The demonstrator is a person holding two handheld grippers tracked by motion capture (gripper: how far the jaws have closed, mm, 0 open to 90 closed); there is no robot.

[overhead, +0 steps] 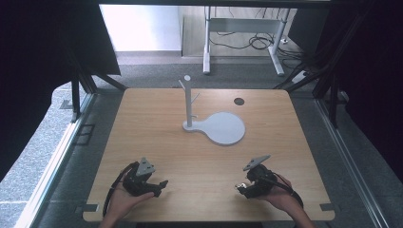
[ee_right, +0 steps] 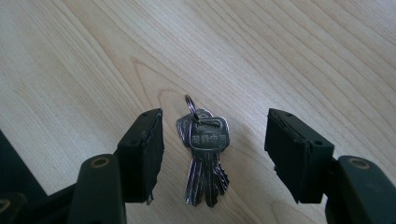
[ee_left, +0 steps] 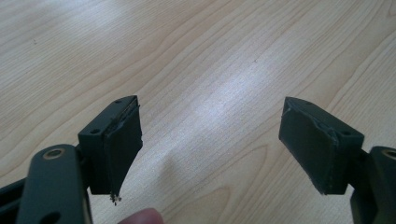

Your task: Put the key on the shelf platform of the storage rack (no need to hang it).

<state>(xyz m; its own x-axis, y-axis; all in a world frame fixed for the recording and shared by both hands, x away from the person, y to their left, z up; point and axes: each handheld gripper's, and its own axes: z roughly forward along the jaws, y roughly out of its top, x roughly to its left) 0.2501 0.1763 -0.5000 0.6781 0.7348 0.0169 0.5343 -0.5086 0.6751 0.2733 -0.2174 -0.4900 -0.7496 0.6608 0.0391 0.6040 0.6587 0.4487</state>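
Right gripper: two black jaws with flat, dark rubbery pads, spread wide and straddling a bunch of keys without touching it; bare wood shows on both sides between pads and metal. The keys lie flat on the table, stacked and fanned slightly, blades pointing toward the camera, toothed edges visible at the lower end. They are silvery metal with rounded-square heads; the top head bears stamped characters too small to read. A thin wire ring threads the heads and lies on the far side.

Left gripper: jaws equally spread, nothing between them, over bare tabletop. The pad edges look worn and frayed; a fingertip shows at the lower edge.

High view: both grippers rest near the front edge, the left gripper and the right gripper well apart, each in a hand. The table is pale, light-grained wood with rounded corners. Farther back stands a white stand: a slim upright post with short angled pegs on a flat, rounded base. A small dark round hole lies beyond the base.
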